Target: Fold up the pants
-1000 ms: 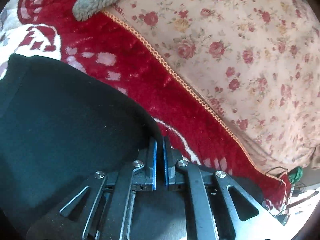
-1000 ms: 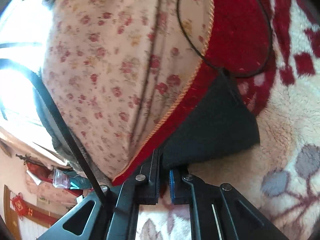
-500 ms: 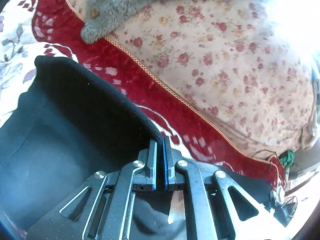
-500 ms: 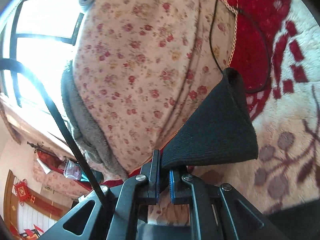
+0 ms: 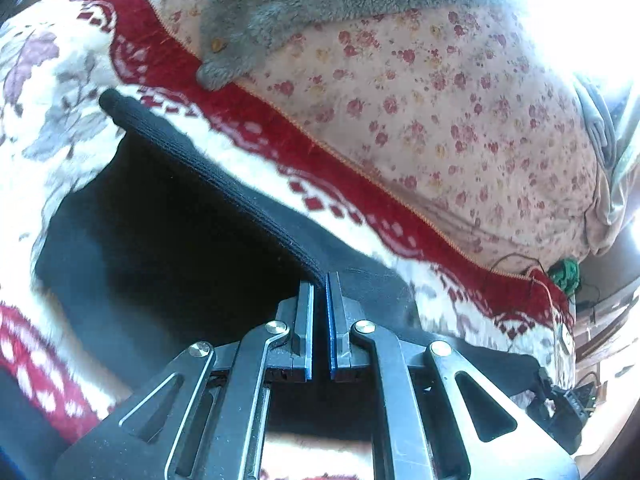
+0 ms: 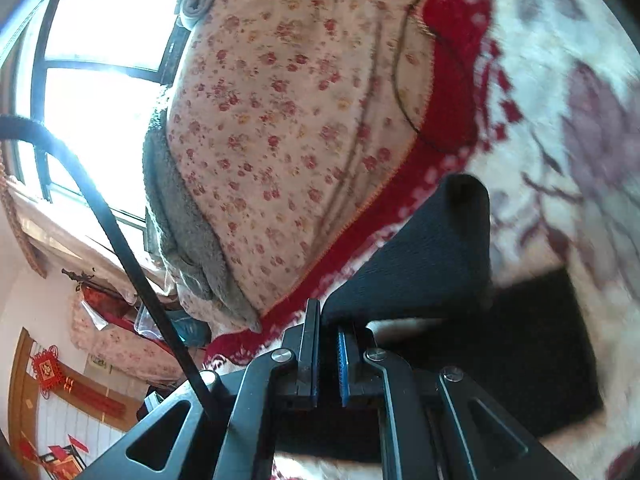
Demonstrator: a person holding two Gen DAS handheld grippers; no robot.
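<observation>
The black pants (image 5: 168, 216) hang lifted above a red and white fleece blanket (image 5: 60, 80). My left gripper (image 5: 319, 280) is shut on the ribbed edge of the pants, which stretches taut up and to the left. In the right wrist view my right gripper (image 6: 329, 320) is shut on another part of the black pants (image 6: 436, 264), whose ribbed corner stands up above the fingers. More black cloth hangs below and to the right of it.
A floral quilt (image 5: 440, 92) is piled behind the blanket, with a grey fleece garment (image 5: 304, 4) on top. A thin black cable (image 6: 404, 100) loops over the quilt. A bright window (image 6: 100, 60) and a black strap (image 6: 120, 248) are at the left of the right wrist view.
Both grippers have risen with the pants still held. The cloth has lifted off the blanket and now hangs stretched, and more of the quilt and room shows.
</observation>
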